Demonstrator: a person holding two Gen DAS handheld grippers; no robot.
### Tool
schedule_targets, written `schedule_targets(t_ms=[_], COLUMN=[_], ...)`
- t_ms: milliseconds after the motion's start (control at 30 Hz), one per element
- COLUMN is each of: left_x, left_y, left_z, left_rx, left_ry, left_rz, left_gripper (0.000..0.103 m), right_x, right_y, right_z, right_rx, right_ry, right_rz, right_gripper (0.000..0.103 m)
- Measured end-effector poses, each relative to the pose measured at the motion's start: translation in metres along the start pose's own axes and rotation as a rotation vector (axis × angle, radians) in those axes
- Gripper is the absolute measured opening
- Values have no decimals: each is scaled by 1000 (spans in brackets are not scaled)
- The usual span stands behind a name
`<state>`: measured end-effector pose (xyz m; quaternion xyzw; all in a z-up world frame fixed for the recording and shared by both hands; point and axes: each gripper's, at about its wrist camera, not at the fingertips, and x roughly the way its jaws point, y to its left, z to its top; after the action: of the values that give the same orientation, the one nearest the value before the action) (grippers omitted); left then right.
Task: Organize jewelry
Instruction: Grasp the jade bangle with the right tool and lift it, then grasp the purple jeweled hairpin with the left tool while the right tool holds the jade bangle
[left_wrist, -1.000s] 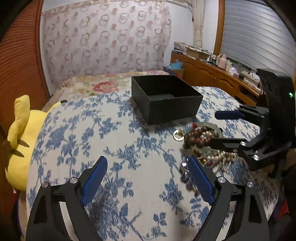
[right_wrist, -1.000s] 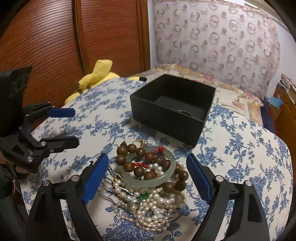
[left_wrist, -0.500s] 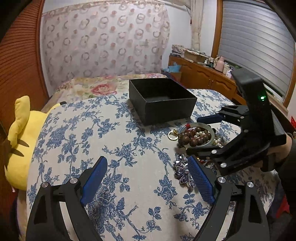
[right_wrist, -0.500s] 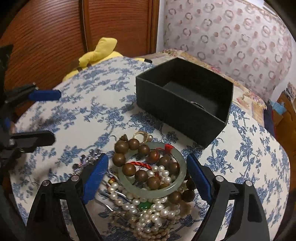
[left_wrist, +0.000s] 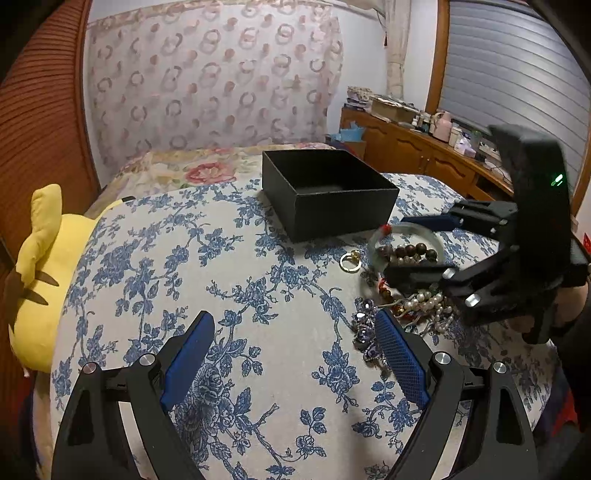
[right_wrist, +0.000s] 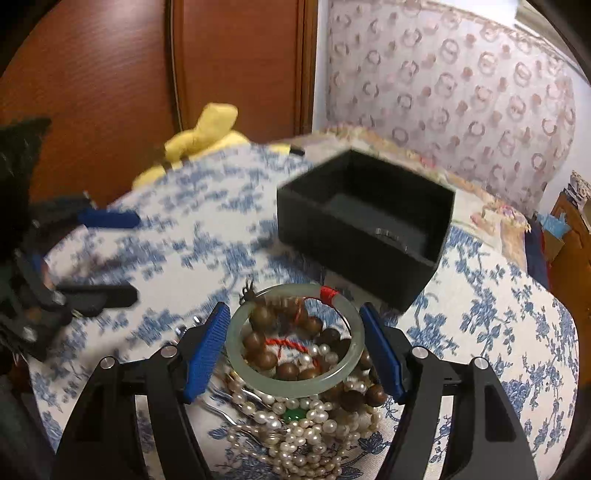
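A pale green jade bangle (right_wrist: 295, 347) with a red thread wrap lies on a heap of brown wooden beads (right_wrist: 264, 317) and pearl strands (right_wrist: 306, 432) on the blue-flowered cloth. My right gripper (right_wrist: 293, 352) is open, its blue pads on either side of the bangle; I cannot tell whether they touch it. It also shows in the left wrist view (left_wrist: 417, 251) over the heap. An open black box (right_wrist: 364, 225) stands just beyond, with a ring inside. My left gripper (left_wrist: 295, 362) is open and empty above the cloth, left of the heap.
A gold ring (left_wrist: 350, 258) and a purple crystal piece (left_wrist: 364, 328) lie beside the heap. A yellow plush toy (left_wrist: 37, 273) sits at the table's left edge. A wooden sideboard (left_wrist: 424, 155) with clutter stands at the back right.
My right gripper has come down and forward over the heap, so the bangle now sits between its pads, and its jaws have narrowed. My left gripper has stayed about where it was.
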<state>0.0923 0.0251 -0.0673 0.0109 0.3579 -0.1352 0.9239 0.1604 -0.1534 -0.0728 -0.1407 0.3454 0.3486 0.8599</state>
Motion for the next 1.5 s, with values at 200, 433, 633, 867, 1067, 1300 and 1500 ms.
schedule_targets(t_ms=[200, 433, 633, 867, 1067, 1300, 1500], left_x=[1, 4, 12, 25, 36, 42, 42], left_y=[-4, -15, -31, -39, -37, -36, -38], left_z=[-1, -6, -11, -5, -2, 0, -1], left_rx=[1, 15, 38, 2, -56, -83, -62], left_ry=[5, 30, 63, 89, 114, 130, 128], left_rz=[-4, -24, -62, -102, -112, -114, -114], left_gripper=[85, 85, 85, 73, 47, 33, 24], right_x=[-26, -44, -51, -59, -59, -56, -54], right_y=[-2, -13, -23, -30, -30, -24, -22], right_z=[10, -4, -28, -42, -43, -43, -44], right_rx=[18, 85, 146, 189, 203, 197, 193], right_ry=[-78, -66, -51, -60, -66, -60, -57], right_rz=[-11, -63, -91, -115, -105, -97, -95], right_gripper=[74, 74, 74, 74, 74, 74, 74])
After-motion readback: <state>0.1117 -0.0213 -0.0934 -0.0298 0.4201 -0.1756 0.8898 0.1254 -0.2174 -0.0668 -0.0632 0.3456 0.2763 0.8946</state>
